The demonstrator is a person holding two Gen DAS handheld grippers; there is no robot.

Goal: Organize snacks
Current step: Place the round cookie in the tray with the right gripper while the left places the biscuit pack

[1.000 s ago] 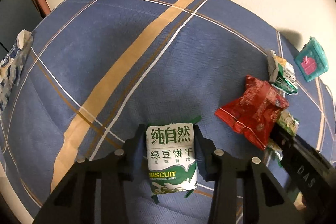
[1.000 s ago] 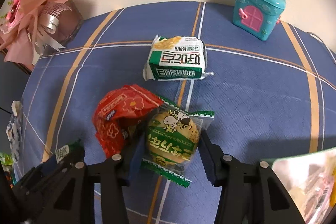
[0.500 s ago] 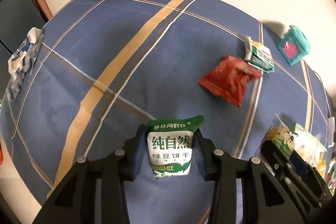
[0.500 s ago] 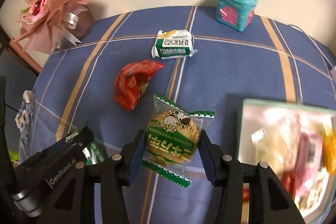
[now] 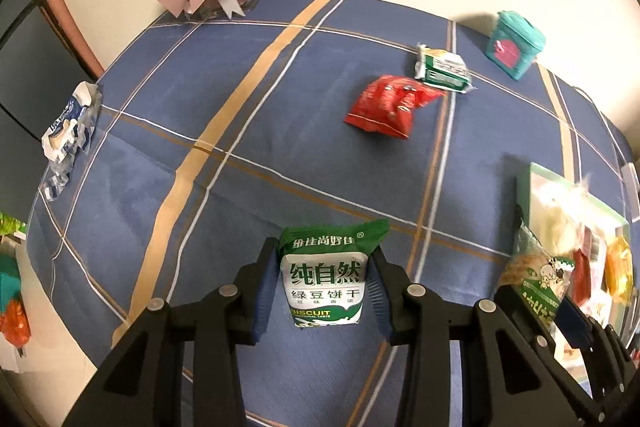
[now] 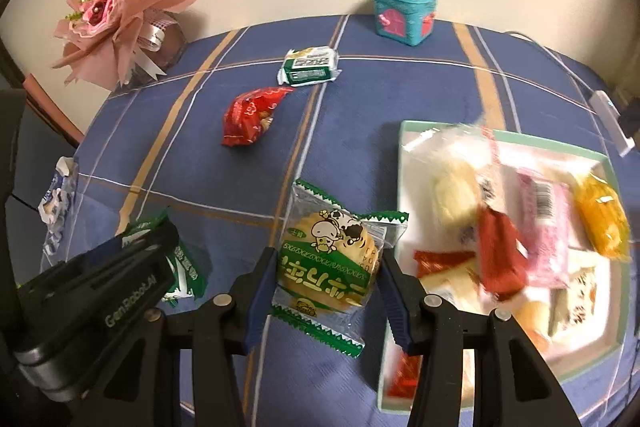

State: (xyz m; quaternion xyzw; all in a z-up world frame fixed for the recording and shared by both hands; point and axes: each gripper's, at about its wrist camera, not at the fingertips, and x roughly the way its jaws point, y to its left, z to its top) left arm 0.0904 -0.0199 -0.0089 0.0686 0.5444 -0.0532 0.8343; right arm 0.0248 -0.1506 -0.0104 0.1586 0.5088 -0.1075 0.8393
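Two grippers are each clamped on a snack above the blue plaid worktop (image 5: 248, 131). The left gripper (image 5: 323, 285) holds a green-and-white biscuit pack (image 5: 325, 283) upright, with the fingers (image 5: 264, 291) pressed against its two sides. The right gripper (image 6: 326, 281) holds a clear-wrapped round cake (image 6: 330, 259) with green serrated ends, and its fingers (image 6: 260, 297) are narrowed onto the wrapper. A mint-rimmed tray (image 6: 404, 163) sits on the worktop just right of the right gripper and contains several wrapped snacks. On the far part of the worktop lie a red snack bag (image 6: 250, 115) and, just beyond it, a green-and-white packet (image 6: 309, 66). A teal house-shaped box (image 6: 404, 11) stands at the far edge against the wall. A pink bouquet (image 6: 116, 15) occupies the far left corner. A blue-and-white wrapper (image 5: 68, 127) lies at the left edge.
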